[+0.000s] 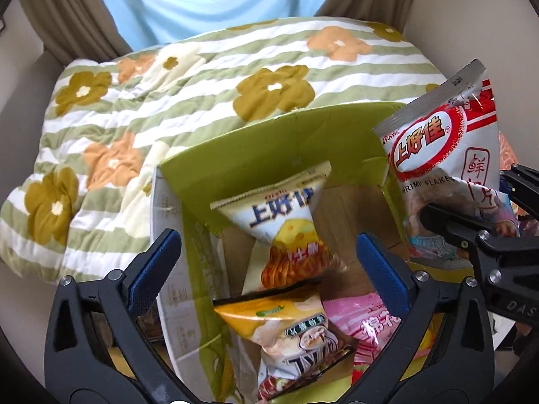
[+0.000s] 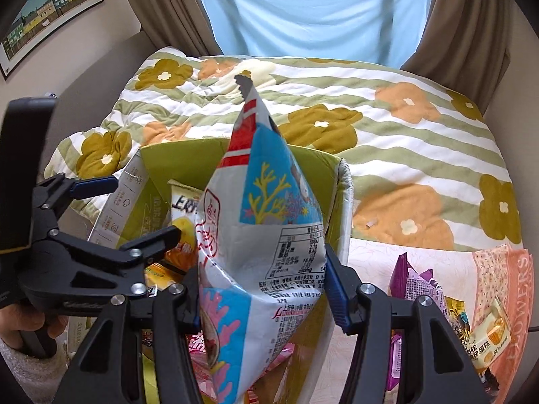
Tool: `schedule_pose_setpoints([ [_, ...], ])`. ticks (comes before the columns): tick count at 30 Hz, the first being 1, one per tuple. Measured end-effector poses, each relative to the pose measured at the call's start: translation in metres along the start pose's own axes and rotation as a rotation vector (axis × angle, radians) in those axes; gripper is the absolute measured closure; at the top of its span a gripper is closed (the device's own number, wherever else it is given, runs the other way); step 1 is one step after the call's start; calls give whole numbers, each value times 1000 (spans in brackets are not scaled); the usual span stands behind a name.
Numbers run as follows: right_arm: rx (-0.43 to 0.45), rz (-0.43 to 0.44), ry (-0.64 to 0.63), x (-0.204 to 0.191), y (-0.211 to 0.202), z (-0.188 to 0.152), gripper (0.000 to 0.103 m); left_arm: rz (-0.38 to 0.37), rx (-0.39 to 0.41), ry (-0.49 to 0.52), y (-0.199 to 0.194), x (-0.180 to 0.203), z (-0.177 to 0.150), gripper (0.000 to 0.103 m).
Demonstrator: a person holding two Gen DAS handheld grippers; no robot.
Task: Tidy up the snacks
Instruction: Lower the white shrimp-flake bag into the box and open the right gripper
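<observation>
We hold the shrimp flakes bag upright in our right gripper, its jaws narrowed onto the bag's lower half, so it hangs over the green box directly ahead of the fingers and can, we judge, drop in standing up. Our left gripper is spread wide with nothing clamped; no pad touches anything. The cheese snack bag leans loose inside the box, just beyond and between the open fingers. Nearer those fingers lie a yellow bag and a pink bag, making three bags we can count in the box and one in the air. To the right of our right gripper, at least two more packets wait on the cloth.
</observation>
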State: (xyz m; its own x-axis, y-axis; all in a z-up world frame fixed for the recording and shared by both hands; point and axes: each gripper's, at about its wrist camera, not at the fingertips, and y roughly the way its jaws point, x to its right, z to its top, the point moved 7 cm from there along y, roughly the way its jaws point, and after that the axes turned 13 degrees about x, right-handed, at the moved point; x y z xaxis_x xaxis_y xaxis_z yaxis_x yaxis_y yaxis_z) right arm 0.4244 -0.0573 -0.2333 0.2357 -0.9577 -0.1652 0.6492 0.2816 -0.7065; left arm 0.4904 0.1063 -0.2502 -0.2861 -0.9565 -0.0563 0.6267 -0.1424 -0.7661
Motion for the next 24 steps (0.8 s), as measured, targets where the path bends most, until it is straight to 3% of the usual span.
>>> schedule_pose_setpoints([
  [6,-27,8,-8,-1,3,-8,51,26,-13,-33,-13,-9,-19,0],
  [9,-40,17,10,-2,9,-8,51,7,-37,-109,-15,-16,-34,0],
  [13,-36,-16,-1,-3,13,-8,49,17,-35,-142,-23,-22,-47,0],
  [14,-30,-16,-1,-4,13,-8,45,25,-33,-141,-26,-23,-49,0],
  [17,18,4,11,-9,7,-4,14,35,-23,-154,-35,-26,-53,0],
  [18,27,4,9,-11,4,-3,8,39,-21,-157,-37,-26,-54,0],
  [24,27,9,13,-12,-9,-14,8,49,-38,-180,-48,-26,-72,0],
])
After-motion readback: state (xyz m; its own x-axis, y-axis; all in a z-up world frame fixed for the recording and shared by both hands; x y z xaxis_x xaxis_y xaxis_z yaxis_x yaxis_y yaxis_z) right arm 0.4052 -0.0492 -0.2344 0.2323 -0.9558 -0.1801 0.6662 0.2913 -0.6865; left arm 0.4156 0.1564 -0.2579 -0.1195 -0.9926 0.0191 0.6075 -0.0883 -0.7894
